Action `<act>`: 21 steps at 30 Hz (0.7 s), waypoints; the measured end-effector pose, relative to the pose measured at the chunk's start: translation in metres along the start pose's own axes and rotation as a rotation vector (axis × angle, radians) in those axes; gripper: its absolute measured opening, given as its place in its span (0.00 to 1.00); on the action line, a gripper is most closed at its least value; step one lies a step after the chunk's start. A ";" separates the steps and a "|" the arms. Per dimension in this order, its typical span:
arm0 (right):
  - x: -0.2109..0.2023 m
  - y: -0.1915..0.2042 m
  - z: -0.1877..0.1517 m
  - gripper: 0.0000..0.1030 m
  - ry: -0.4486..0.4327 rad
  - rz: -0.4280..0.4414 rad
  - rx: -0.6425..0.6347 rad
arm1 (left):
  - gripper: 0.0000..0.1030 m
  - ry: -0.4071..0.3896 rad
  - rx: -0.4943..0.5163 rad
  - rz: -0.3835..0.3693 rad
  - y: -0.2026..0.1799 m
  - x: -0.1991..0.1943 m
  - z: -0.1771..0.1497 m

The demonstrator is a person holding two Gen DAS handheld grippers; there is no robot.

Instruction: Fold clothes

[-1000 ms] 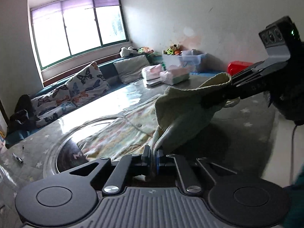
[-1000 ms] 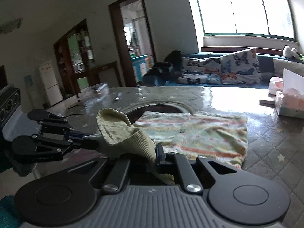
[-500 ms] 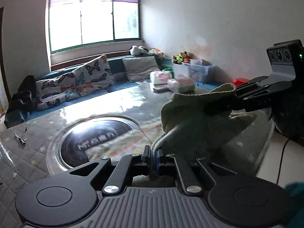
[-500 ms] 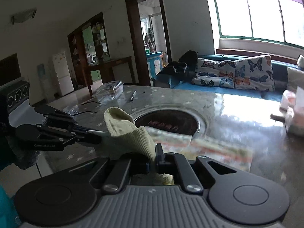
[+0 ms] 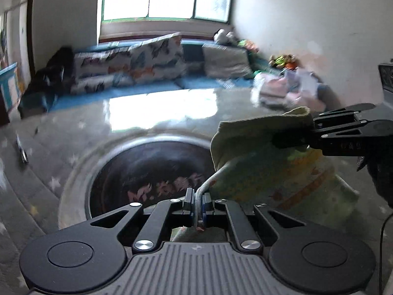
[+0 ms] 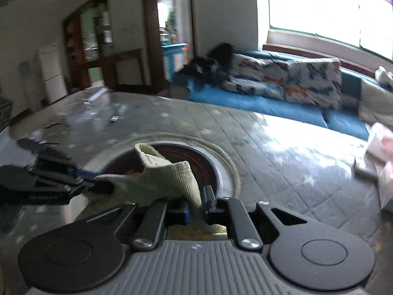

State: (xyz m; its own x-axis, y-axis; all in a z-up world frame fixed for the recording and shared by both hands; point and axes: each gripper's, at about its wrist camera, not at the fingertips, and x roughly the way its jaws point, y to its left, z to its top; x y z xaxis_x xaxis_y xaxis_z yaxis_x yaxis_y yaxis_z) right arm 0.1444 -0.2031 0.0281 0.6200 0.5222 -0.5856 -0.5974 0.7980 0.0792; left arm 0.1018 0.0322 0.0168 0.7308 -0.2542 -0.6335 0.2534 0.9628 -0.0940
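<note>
A pale green ribbed garment (image 5: 258,142) with a striped, patterned side hangs between both grippers above the table. My left gripper (image 5: 198,202) is shut on its hem at the bottom centre of the left wrist view. The right gripper (image 5: 289,140) comes in from the right there, clamped on the cloth's other edge. In the right wrist view my right gripper (image 6: 196,207) pinches the garment (image 6: 169,179), and the left gripper (image 6: 98,185) grips it from the left side. The cloth's lower part is hidden behind the gripper bodies.
Under the cloth is a grey quilted table (image 6: 282,162) with a round dark inset (image 5: 149,174). Pink packs (image 5: 285,93) lie at its far right, small items (image 6: 115,115) at its far left. A blue bench with butterfly cushions (image 5: 137,66) runs under the window.
Both grippers swung left across the table with the garment held between them. The striped cloth that lay flat on the table is no longer seen lying there. Both stay shut.
</note>
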 end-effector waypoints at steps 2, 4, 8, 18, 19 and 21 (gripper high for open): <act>0.018 -0.006 -0.001 0.20 0.008 -0.028 0.019 | 0.07 0.032 -0.028 0.014 0.006 0.012 -0.005; 0.014 -0.014 -0.006 0.21 0.001 -0.039 0.053 | 0.09 0.041 -0.030 0.027 0.009 0.016 -0.008; -0.008 -0.021 -0.025 0.23 -0.012 -0.054 0.080 | 0.11 0.040 -0.037 0.036 0.010 0.020 -0.008; -0.015 -0.037 -0.082 0.23 0.037 -0.118 0.191 | 0.23 0.050 -0.055 0.125 0.017 0.028 -0.005; -0.019 -0.037 -0.086 0.23 0.030 -0.121 0.196 | 0.23 0.054 -0.063 0.130 0.020 0.028 -0.005; -0.027 -0.035 -0.092 0.23 0.032 -0.136 0.207 | 0.23 0.058 -0.078 0.143 0.026 0.028 -0.005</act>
State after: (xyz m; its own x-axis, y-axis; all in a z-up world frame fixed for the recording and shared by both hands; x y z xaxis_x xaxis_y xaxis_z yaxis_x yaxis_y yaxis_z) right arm 0.1014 -0.2726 -0.0329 0.6688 0.3989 -0.6274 -0.3909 0.9065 0.1596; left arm 0.1260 0.0510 -0.0074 0.7175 -0.1104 -0.6877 0.0979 0.9935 -0.0574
